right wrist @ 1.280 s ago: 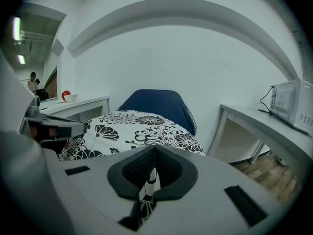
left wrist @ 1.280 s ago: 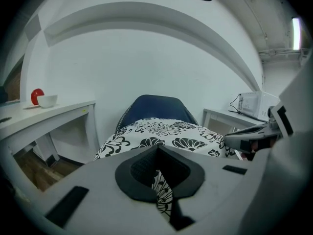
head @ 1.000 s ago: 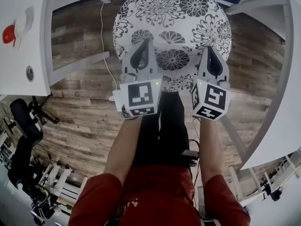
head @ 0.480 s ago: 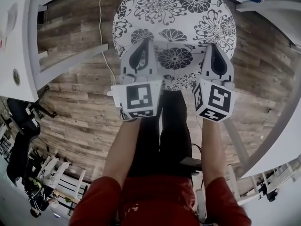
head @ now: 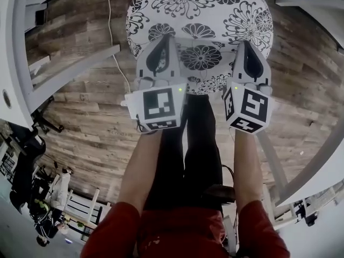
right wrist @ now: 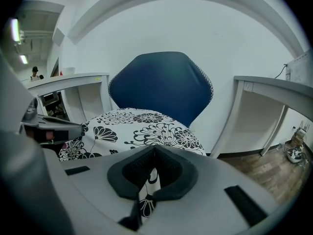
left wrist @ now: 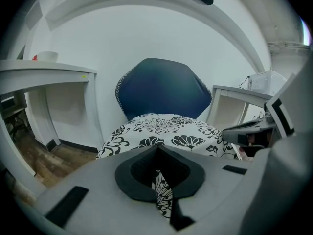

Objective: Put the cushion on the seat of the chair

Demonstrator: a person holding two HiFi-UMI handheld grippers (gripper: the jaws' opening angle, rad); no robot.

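Note:
A round white cushion (head: 200, 15) with black flower print lies flat in front of me, held by its near edge. My left gripper (head: 161, 50) is shut on the cushion's near-left rim (left wrist: 161, 192). My right gripper (head: 248, 55) is shut on its near-right rim (right wrist: 146, 187). The blue chair back (left wrist: 164, 92) rises just behind the cushion (left wrist: 161, 131), and it shows large beyond the cushion (right wrist: 132, 126) as the blue chair back (right wrist: 161, 84). The seat under the cushion is hidden.
White desks flank the chair, one at the left (left wrist: 46, 70) and one at the right (right wrist: 274, 84). A white desk leg (head: 75, 71) and a cable (head: 115, 28) cross the wooden floor (head: 80, 122) at the left. My legs stand below the grippers.
Both grippers have dropped lower and gone forward with the cushion. The chair back looms larger and higher in both gripper views; the desks now sit at or above camera height.

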